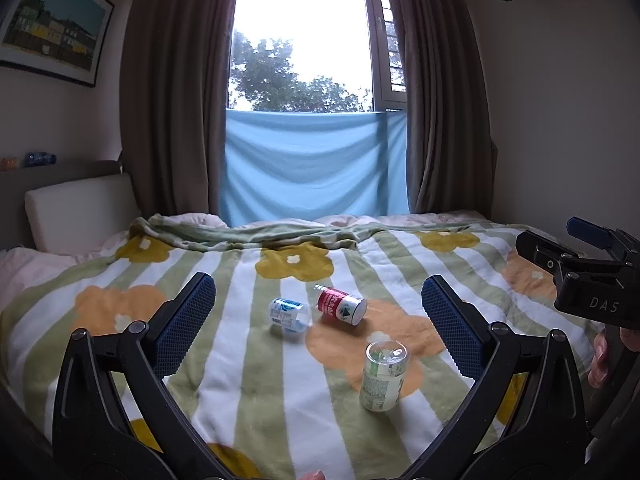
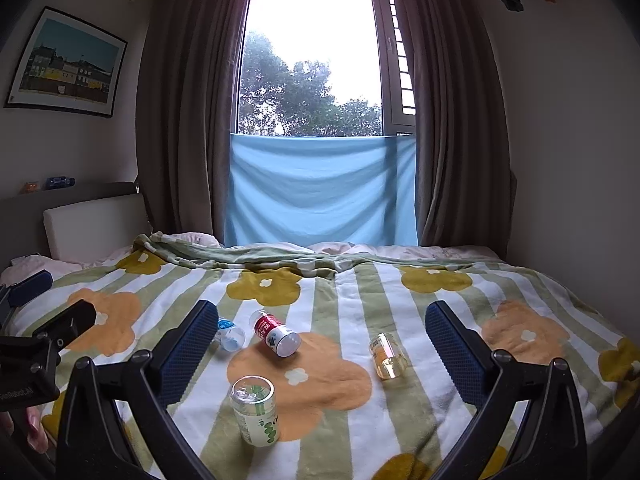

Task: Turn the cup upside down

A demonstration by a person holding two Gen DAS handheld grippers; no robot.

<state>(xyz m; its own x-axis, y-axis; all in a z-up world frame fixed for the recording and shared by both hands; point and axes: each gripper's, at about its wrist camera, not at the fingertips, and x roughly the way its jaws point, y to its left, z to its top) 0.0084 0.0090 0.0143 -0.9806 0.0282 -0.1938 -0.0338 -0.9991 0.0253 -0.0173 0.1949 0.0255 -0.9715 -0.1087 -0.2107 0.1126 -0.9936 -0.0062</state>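
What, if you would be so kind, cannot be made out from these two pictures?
- Yellow-labelled clear cup lying on the blanket: absent from the left wrist view, which way its mouth faces is unclear.
- Blue-labelled clear cup: right wrist view, partly behind the right gripper's blue finger.
- Label print on the standing green-labelled clear cup: too small.
- Left gripper: bottom edge cuts its body.

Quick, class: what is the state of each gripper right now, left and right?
Left gripper: open, holding nothing, above the blanket.
Right gripper: open, holding nothing, above the same blanket.
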